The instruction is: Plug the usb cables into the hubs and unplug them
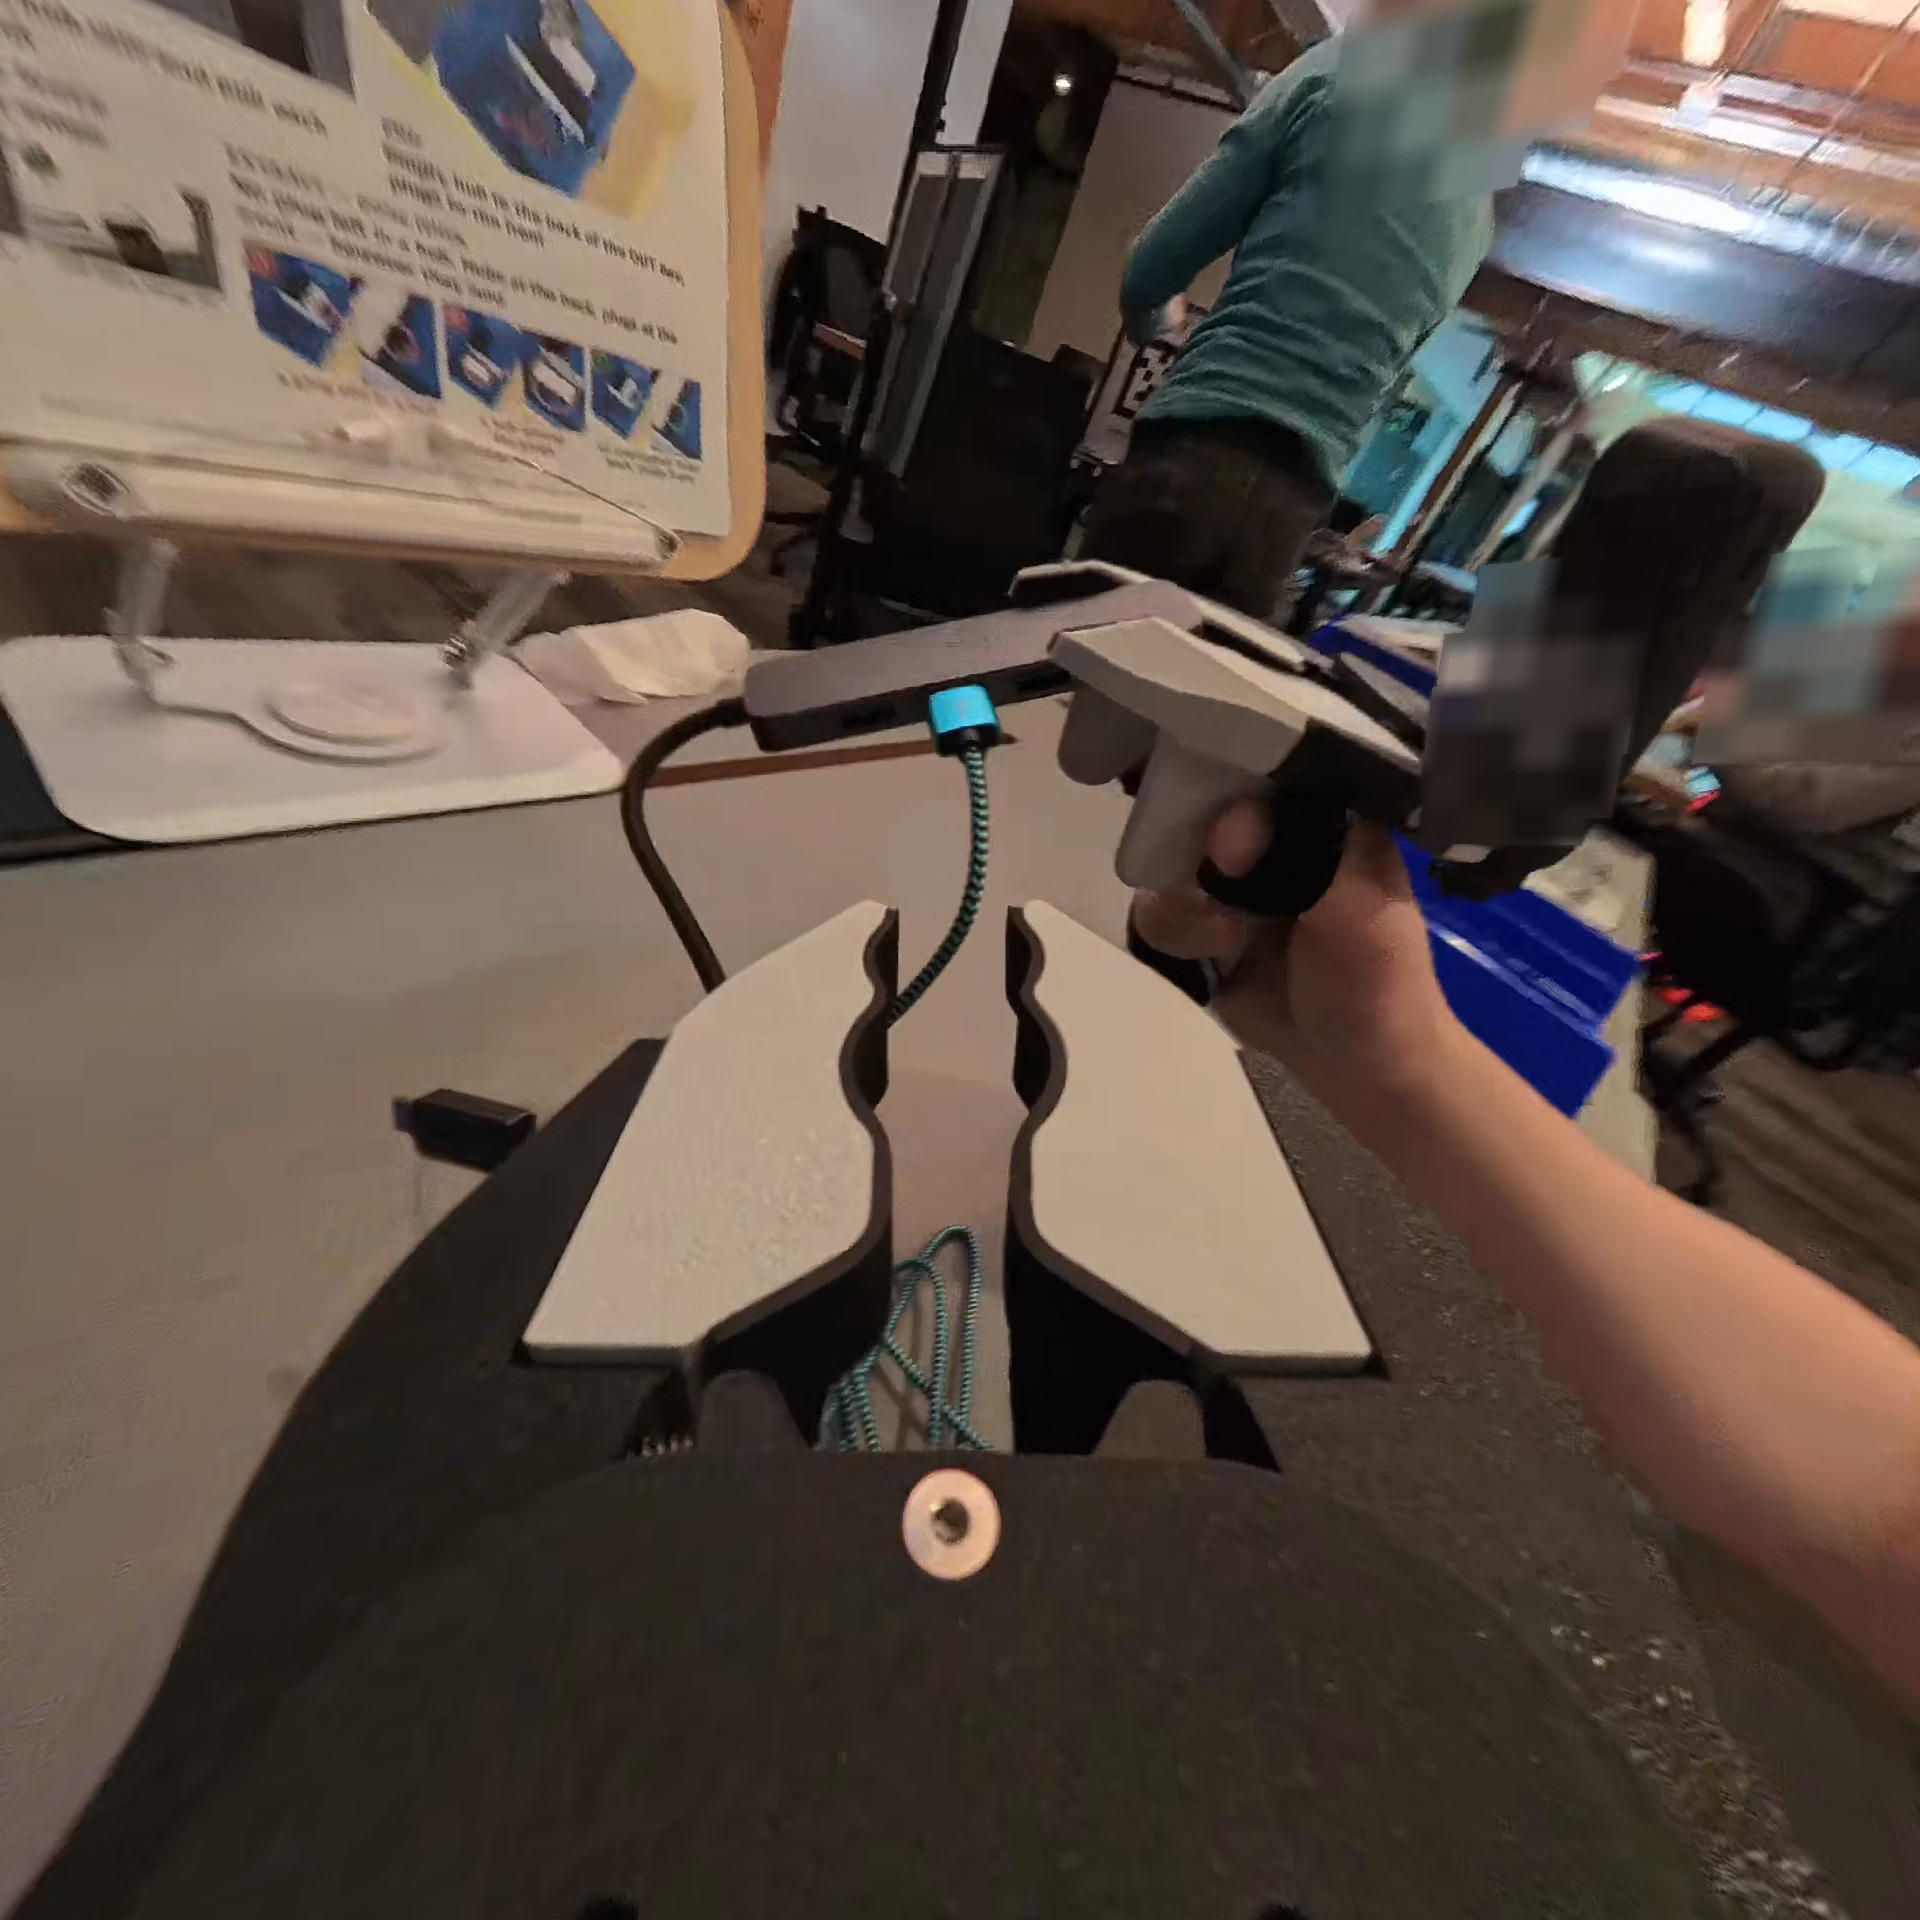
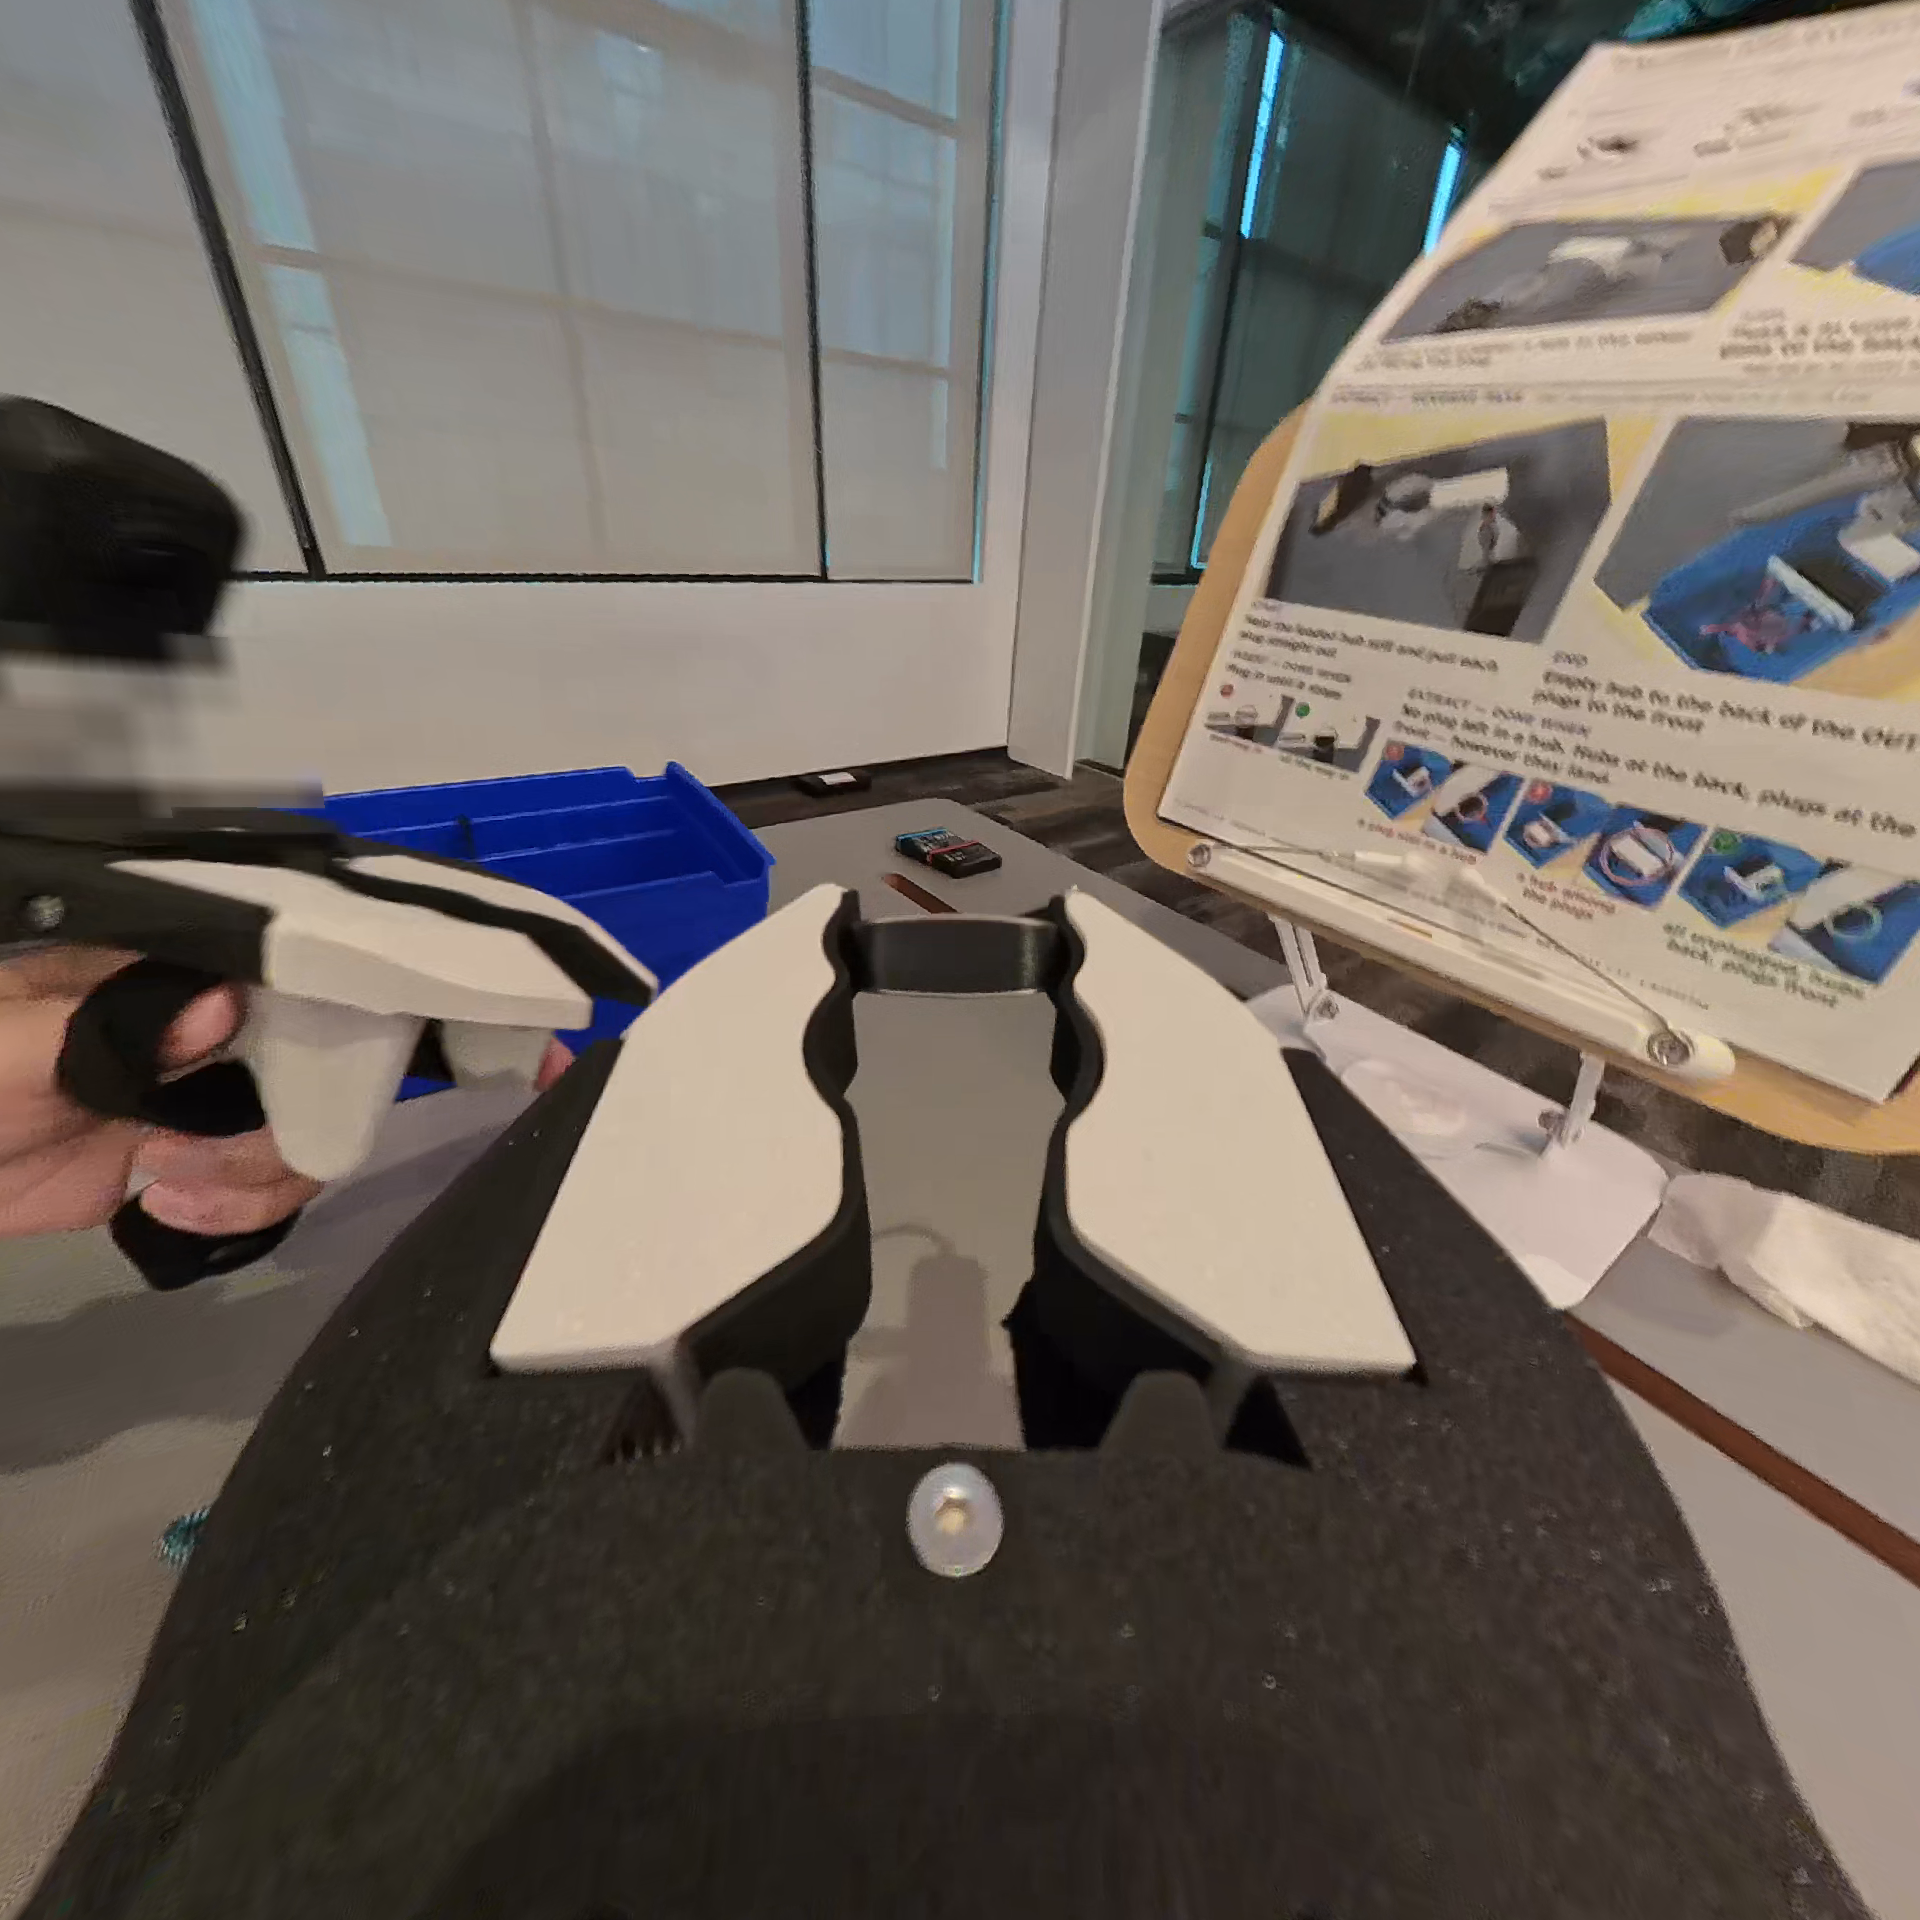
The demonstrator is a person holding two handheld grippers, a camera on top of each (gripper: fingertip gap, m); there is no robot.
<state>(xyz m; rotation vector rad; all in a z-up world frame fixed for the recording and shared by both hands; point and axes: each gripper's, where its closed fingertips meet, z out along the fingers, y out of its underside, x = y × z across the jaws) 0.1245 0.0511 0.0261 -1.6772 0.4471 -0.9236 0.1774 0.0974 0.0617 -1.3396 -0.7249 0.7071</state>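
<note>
The right claw point(image 1: 1101, 665) holds the dark hub point(image 1: 914, 665) by its end, lifted off the bench point(image 1: 260, 987) at centre frame in the left wrist view, likely so its row of ports faces the other claw. In the right wrist view the hub's end point(image 2: 940, 951) sits clamped between the fingertips, top centre.

A blue plug point(image 1: 961, 719) is seated in one port, and its braided blue cable point(image 1: 935, 935) hangs down through the gap of the left claw point(image 1: 951, 920), whose fingers stand narrowly apart and grip nothing. My guess is this plug gets pulled next.

The hub's own black lead point(image 1: 665, 831) droops at left. A small black adapter point(image 1: 468, 1127) lies at the left edge, an instruction board point(image 1: 364, 260) stands upper left, and a blue bin point(image 2: 582, 842) shows left of centre in the right wrist view. The slack cable itself crowds the approach.
</note>
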